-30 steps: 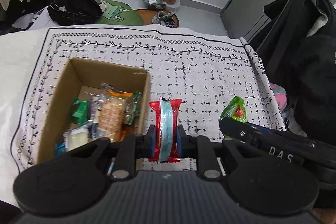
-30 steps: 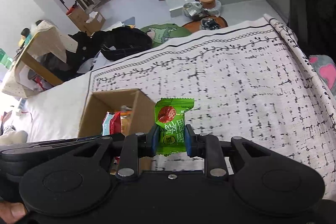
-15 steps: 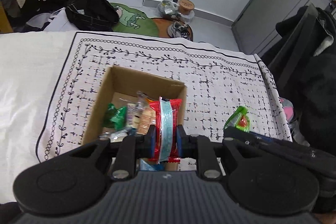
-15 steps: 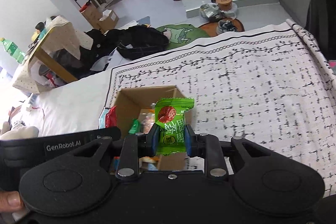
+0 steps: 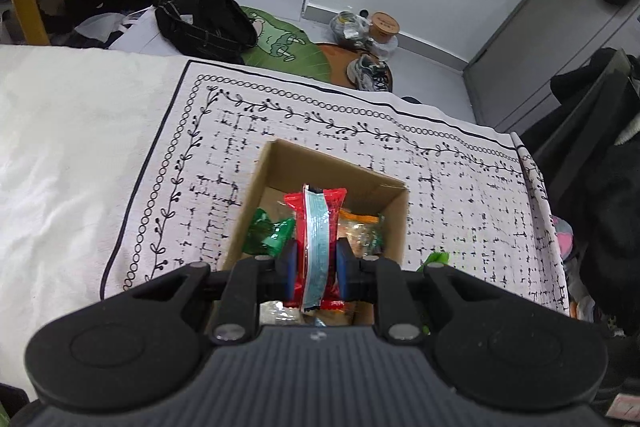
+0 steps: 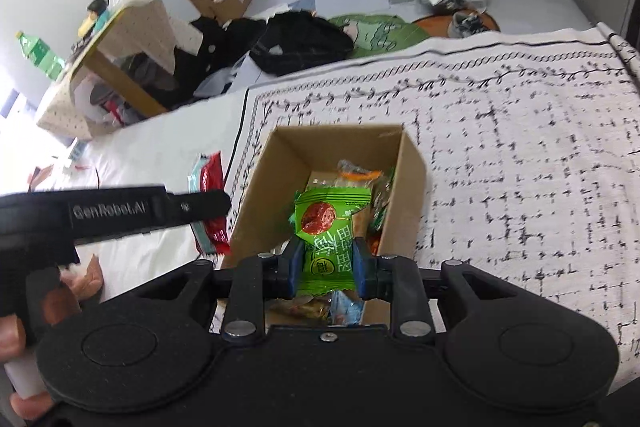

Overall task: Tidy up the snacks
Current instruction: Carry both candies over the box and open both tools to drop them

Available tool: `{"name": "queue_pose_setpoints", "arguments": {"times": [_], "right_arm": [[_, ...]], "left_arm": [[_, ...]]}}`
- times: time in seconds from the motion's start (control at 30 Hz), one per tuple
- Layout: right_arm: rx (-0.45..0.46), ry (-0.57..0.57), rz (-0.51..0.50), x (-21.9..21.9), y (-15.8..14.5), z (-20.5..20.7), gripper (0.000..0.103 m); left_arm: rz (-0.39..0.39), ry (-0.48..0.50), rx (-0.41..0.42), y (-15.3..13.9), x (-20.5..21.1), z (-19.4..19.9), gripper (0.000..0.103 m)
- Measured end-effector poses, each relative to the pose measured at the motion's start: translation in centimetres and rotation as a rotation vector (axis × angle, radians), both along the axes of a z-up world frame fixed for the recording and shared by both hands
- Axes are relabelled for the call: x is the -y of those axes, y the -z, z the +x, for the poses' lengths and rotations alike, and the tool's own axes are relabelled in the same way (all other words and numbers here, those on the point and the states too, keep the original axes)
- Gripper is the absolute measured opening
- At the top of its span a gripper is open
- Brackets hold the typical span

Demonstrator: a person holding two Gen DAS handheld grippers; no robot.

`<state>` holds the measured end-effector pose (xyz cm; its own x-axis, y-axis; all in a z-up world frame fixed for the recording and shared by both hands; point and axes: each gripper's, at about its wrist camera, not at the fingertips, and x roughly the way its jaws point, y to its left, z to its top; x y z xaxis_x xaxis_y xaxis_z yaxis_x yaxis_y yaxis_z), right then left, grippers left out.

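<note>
Above the cardboard box [image 5: 394, 223] on the patterned cloth [image 5: 200, 163]: left gripper [image 5: 316, 269] clamped on a red snack packet [image 5: 316, 227] — right gripper [image 6: 326, 269], alongside, pinching a green snack packet [image 6: 328, 227] over the box's loose wrapped snacks [image 6: 360, 179].

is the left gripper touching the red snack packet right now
Touching. In the left wrist view the left gripper has both blue pads pressed against the sides of the red snack packet.
</note>
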<state>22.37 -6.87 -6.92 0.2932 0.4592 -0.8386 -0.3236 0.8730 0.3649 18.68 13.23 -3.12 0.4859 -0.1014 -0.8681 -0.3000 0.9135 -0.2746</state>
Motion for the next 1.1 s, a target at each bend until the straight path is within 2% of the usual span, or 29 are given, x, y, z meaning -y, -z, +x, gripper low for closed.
{"name": "queue_pose_setpoints", "arguments": {"times": [0.1, 0.17, 0.2, 0.33, 0.83, 0.97, 1.1], "right_arm": [[-0.025, -0.017, -0.031, -0.7, 1.1, -0.1, 0.028], [-0.037, -0.012, -0.044, -0.7, 1.7, -0.1, 0.033], [-0.042, -0.001, -0.050, -0.7, 1.9, 0.0, 0.040], [-0.047, 0.018, -0.043, -0.5, 2.0, 0.5, 0.047], [-0.046, 0.077, -0.054, 0.6, 2.6, 2.9, 0.052], [-0.049, 0.092, -0.064, 1.2, 2.6, 3.3, 0.052], [-0.046, 0.104, -0.072, 1.8, 2.5, 3.5, 0.052]], "left_arm": [[-0.009, -0.009, -0.006, 0.5, -0.7, 0.0, 0.019], [-0.015, -0.011, -0.011, 0.8, -1.2, 0.1, 0.019], [-0.018, -0.014, -0.015, 1.1, -1.4, 0.1, 0.019], [-0.033, -0.020, -0.029, 1.9, -2.0, 0.5, 0.019], [-0.061, 0.008, -0.042, 3.4, -2.0, 4.7, 0.019], [-0.034, 0.002, -0.022, 3.3, -1.7, 5.9, 0.021], [-0.030, -0.017, -0.044, 3.5, -1.7, 6.4, 0.022]]}}
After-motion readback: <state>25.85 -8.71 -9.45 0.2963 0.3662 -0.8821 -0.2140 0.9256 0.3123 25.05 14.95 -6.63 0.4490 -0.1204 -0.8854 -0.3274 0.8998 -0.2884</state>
